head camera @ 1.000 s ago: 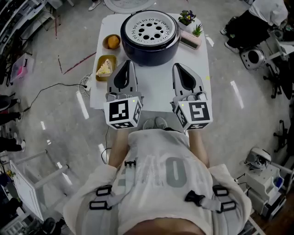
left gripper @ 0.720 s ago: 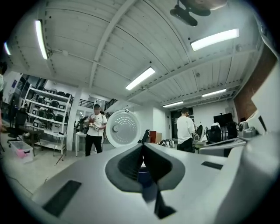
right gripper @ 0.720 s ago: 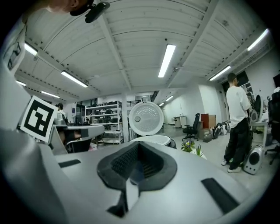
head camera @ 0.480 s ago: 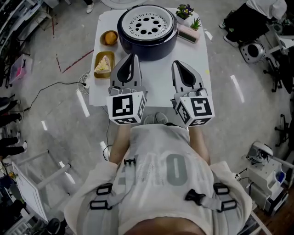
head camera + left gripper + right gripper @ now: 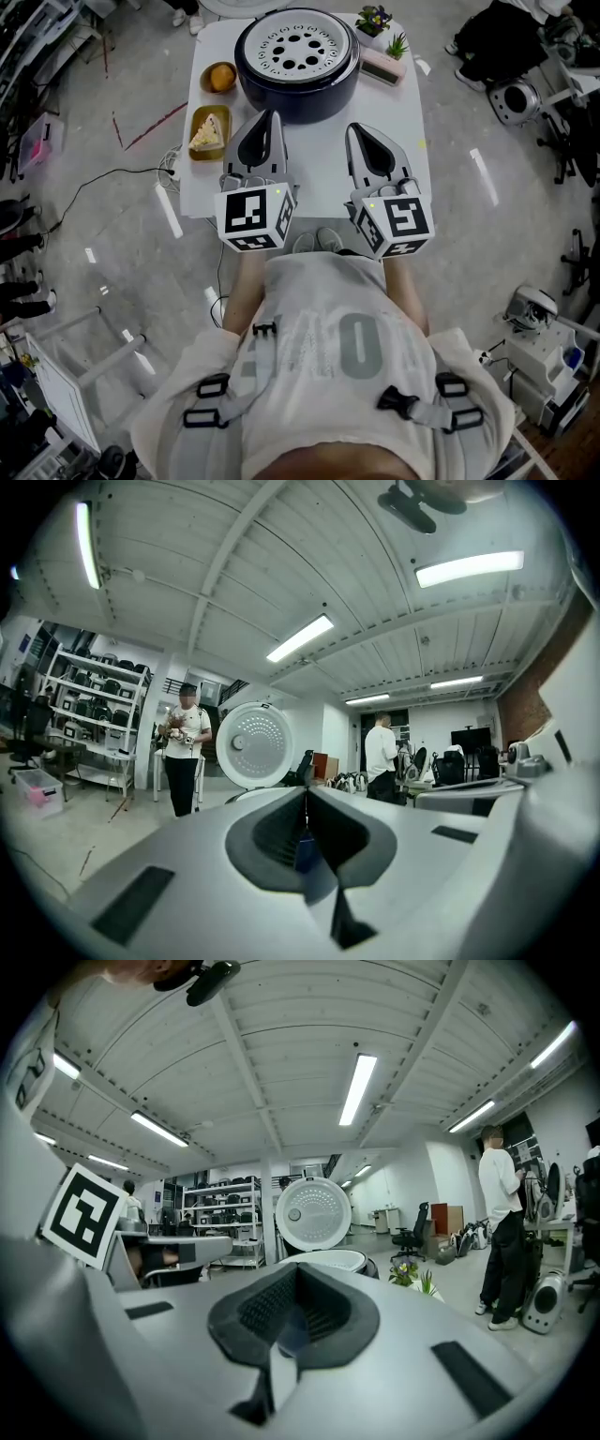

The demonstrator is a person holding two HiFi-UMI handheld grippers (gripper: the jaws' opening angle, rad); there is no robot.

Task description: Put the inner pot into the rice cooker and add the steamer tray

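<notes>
Steamer tray [image 5: 296,52] sat in the rice cooker [image 5: 298,92]; left gripper [image 5: 269,120] and right gripper [image 5: 357,132] hovered nearer, pressed together, empty: task seemingly finished, only withdrawal left.

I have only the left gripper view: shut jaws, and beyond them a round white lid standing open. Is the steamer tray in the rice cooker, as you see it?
Observer: Yes. In the head view the white steamer tray, full of holes, sits in the top of the dark rice cooker.
Operator: What is beside the cooker?
Observer: At its left in that view, on the table, are a round dish holding something orange and a second dish holding a wedge-shaped slice.
Operator: And the right gripper?
Observer: The right gripper is shut, with nothing between its jaws.
</notes>
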